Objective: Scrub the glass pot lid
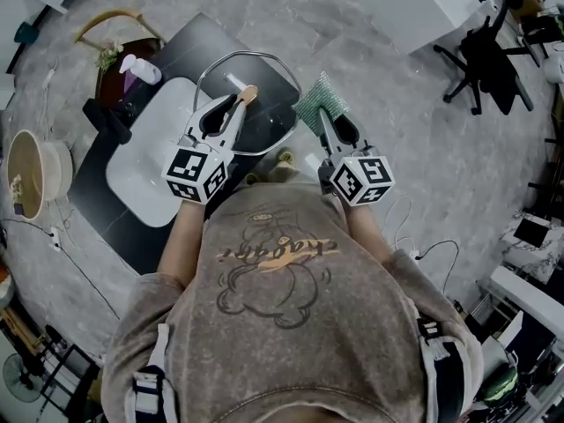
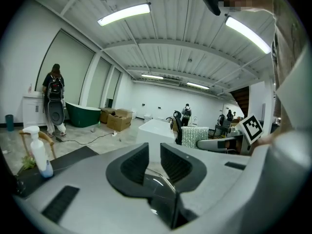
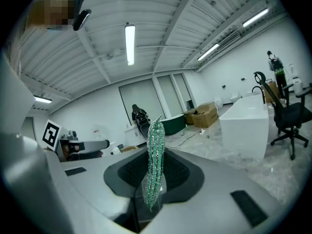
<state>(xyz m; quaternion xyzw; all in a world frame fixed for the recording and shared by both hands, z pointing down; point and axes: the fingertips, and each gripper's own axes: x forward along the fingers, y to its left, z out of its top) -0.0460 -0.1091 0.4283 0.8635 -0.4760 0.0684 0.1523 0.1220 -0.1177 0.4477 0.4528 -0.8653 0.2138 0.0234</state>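
Observation:
The glass pot lid (image 1: 264, 126) with a wooden knob (image 1: 249, 93) is over the black counter and the sink's right side. My left gripper (image 1: 236, 104) reaches onto its near-left part, next to the knob. In the left gripper view the jaws (image 2: 154, 155) stand a little apart, with the lid's glass edge (image 2: 163, 182) low between them; I see no pad pressing on it. My right gripper (image 1: 324, 113) is just right of the lid, shut on a green scrubbing pad (image 1: 317, 102). The pad (image 3: 155, 150) stands upright between the right gripper's (image 3: 153, 174) jaws.
A white sink basin (image 1: 145, 170) is set in the black counter (image 1: 189, 42). A spray bottle (image 1: 141, 69) stands at the sink's far corner. A round basket (image 1: 31, 174) lies far left, an office chair (image 1: 489, 60) far right. A person (image 2: 54, 99) stands far off.

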